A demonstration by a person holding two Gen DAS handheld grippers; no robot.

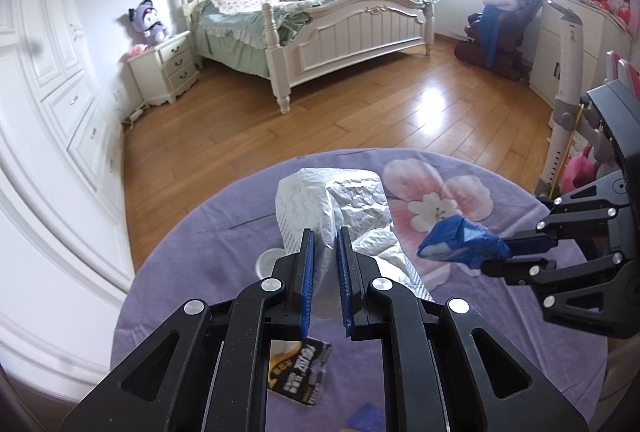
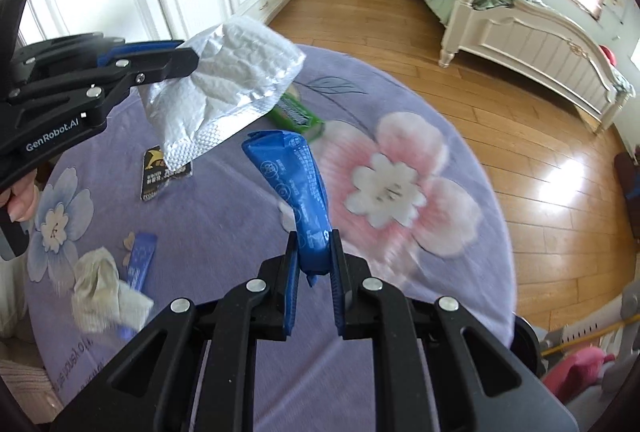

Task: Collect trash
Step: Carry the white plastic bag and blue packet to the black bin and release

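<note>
Crumpled silver foil bag [image 2: 218, 88]: pinched in the left tool [image 1: 326, 252], jaws nearly closed on it, held above the surface [image 2: 224, 216], a round top under a lilac cloth with flower print. Blue plastic wrapper [image 2: 298, 192]: clamped upright in the right tool [image 2: 314, 264], jaws narrow. On the cloth: black snack packet [image 2: 164, 172], green wrapper [image 2: 298, 116], crumpled white tissue [image 2: 106, 288] beside a blue sachet [image 2: 140, 260]. Beyond: wooden floor [image 1: 240, 128], white bed [image 1: 320, 24].
</note>
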